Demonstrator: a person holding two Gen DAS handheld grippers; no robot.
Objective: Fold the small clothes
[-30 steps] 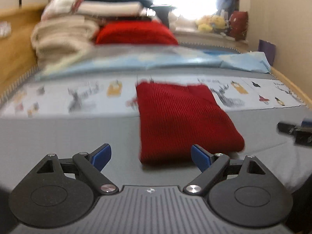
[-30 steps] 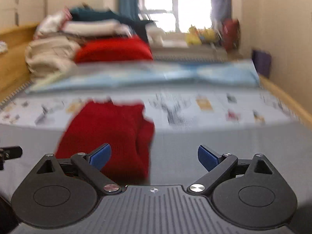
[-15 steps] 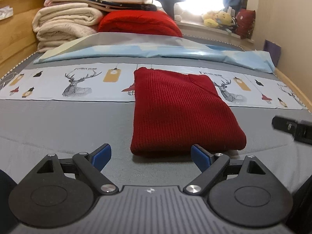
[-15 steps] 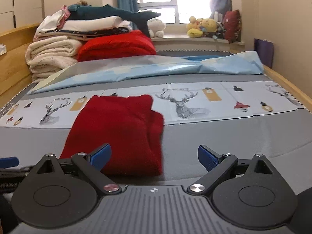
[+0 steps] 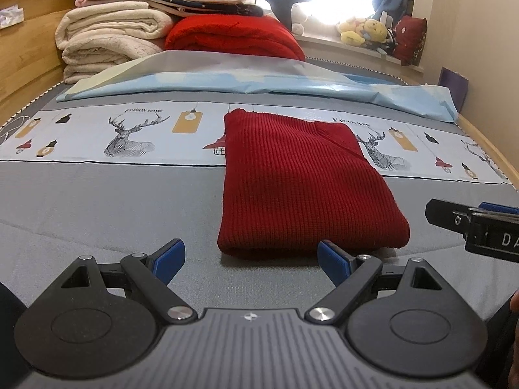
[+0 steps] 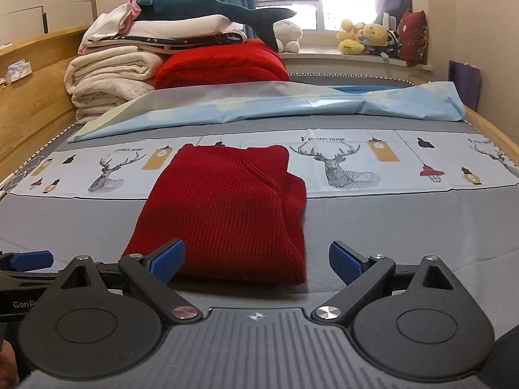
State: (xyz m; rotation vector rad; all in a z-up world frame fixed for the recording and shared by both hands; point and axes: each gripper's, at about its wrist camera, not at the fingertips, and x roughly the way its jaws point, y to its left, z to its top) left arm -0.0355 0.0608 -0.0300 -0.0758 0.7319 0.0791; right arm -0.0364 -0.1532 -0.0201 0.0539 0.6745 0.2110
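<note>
Centre frame on the bed lies my folded red sweater, soft and limp, best pinched at its near edge; both grippers, left and right, gape wide, holding nothing.

My bed is covered by a grey sheet. A folded red sweater lies flat at its middle, half on a deer-print cloth strip. Toward 12 o'clock lies a pale blue cover; at 11 o'clock, stacked cream blankets and a red blanket.
</note>
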